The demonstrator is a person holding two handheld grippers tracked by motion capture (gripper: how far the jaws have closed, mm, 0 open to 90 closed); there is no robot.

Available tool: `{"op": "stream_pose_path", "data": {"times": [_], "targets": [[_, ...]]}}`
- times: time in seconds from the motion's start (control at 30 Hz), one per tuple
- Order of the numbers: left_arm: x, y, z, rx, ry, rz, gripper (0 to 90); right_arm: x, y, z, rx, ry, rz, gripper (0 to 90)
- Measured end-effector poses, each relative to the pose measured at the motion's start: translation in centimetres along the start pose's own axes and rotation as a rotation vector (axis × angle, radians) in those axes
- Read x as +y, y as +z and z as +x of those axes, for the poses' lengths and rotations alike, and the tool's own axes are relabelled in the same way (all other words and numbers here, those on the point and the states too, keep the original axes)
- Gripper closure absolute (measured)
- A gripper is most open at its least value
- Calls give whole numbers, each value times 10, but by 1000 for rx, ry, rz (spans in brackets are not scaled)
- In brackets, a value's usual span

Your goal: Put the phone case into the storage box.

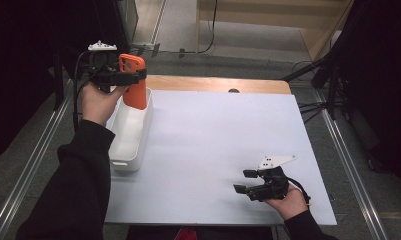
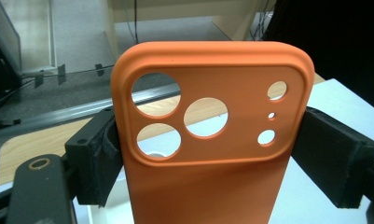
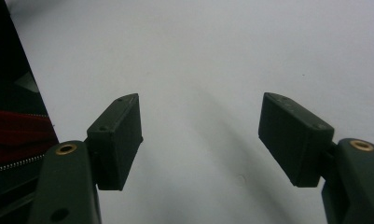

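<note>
An orange phone case [image 1: 134, 80] with several camera holes hangs upright over the far end of a white bin [image 1: 130, 131], at the table's left. My left gripper [image 1: 133, 76] is shut on it, one black pad on each long edge. In the left gripper view the orange phone case [image 2: 212, 140] stands close between the pads [image 2: 98, 161], its camera end up. My right gripper [image 1: 245, 181] rests low near the table's front right, pointing left, open with nothing between its fingers. The right gripper view shows its pads [image 3: 117, 140] wide apart over bare white table [image 3: 212, 70].
A white sheet [image 1: 213, 150] covers the table, with a wooden strip [image 1: 218, 84] along its far edge. Metal rails [image 1: 33, 165] run along both sides on the floor. A dark stand [image 1: 328, 80] and cables sit at the far right.
</note>
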State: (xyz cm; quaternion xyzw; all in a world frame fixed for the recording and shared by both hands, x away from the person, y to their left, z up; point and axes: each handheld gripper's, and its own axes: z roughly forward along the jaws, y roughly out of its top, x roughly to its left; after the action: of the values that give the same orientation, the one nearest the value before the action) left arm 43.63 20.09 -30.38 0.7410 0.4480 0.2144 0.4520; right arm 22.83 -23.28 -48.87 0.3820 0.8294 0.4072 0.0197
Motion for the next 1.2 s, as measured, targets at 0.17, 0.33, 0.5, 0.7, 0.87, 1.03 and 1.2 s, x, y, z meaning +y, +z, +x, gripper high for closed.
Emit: {"op": "stream_pose_path", "data": {"times": [0.17, 0.33, 0.5, 0.7, 0.87, 1.03, 1.2], "targets": [[0, 12, 5, 6, -12, 0, 157, 1, 0, 0, 3, -5, 1, 290], [-2, 22, 11, 36, -27, -2, 157, 1, 1, 0, 7, -12, 1, 290], [-4, 30, 18, 58, -51, -2, 157, 2, 1, 1, 12, -14, 0, 290], [-5, 36, 24, 74, -80, -17, 157, 3, 2, 2, 16, -17, -3, 290], [-7, 41, 31, 95, -100, -20, 157, 4, 3, 2, 23, -24, -2, 290], [-10, 45, 37, 127, -111, -13, 157, 6, 3, 2, 25, -27, -2, 290], [-14, 50, 41, 142, -117, -10, 157, 7, 4, 2, 30, -30, -2, 290]]}}
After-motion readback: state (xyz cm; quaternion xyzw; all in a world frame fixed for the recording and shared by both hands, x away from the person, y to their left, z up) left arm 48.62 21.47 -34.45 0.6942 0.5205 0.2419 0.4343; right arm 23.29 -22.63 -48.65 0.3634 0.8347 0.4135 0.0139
